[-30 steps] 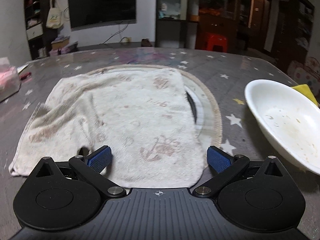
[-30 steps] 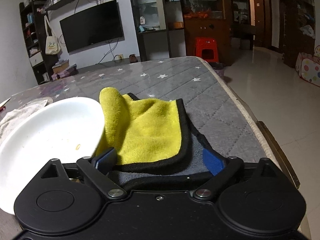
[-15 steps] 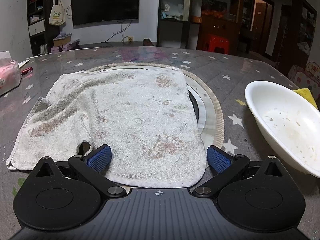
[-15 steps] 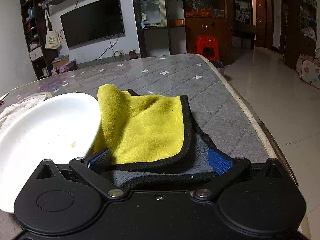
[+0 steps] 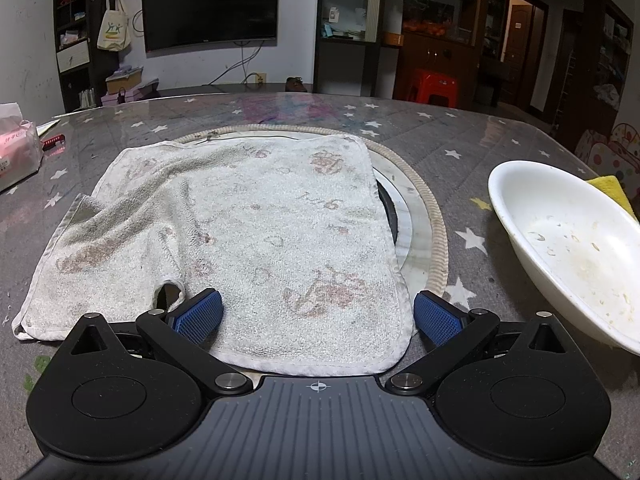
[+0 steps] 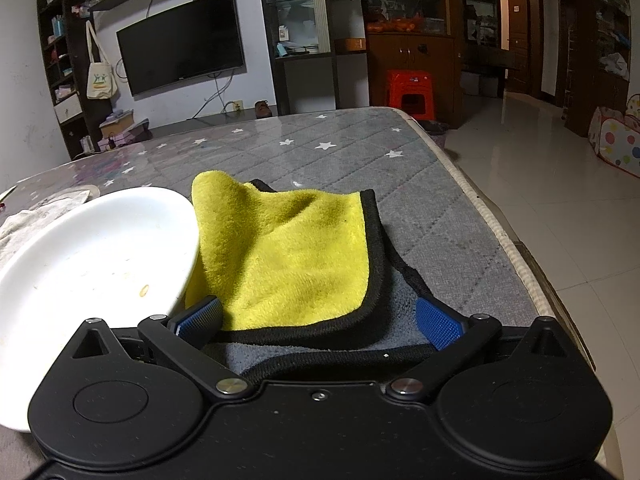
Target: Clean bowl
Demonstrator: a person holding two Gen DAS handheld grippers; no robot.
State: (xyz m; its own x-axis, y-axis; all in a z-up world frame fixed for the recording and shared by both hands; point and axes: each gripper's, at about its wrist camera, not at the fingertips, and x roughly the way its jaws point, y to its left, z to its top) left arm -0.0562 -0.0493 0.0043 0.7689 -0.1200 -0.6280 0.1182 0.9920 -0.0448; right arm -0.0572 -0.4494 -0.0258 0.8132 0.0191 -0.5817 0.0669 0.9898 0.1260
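Observation:
A white bowl (image 5: 568, 244) with food specks inside sits on the grey star-patterned table, at the right of the left wrist view; it also shows in the right wrist view (image 6: 88, 256) at the left. A yellow and grey cloth (image 6: 288, 256) with black trim lies folded beside the bowl, touching its rim. My right gripper (image 6: 318, 318) is open, its blue pads at either side of the cloth's near edge. My left gripper (image 5: 318, 316) is open over the near edge of a stained white towel (image 5: 224, 236).
The towel covers part of a round turntable (image 5: 420, 220) set in the table. A pink tissue pack (image 5: 18, 148) lies at the far left. The table's right edge (image 6: 512, 240) drops to a tiled floor. A red stool (image 6: 410, 92) and cabinets stand beyond.
Both grippers have drawn back and risen slightly, so the towel and the cloth sit a little farther forward in view. Both stay open.

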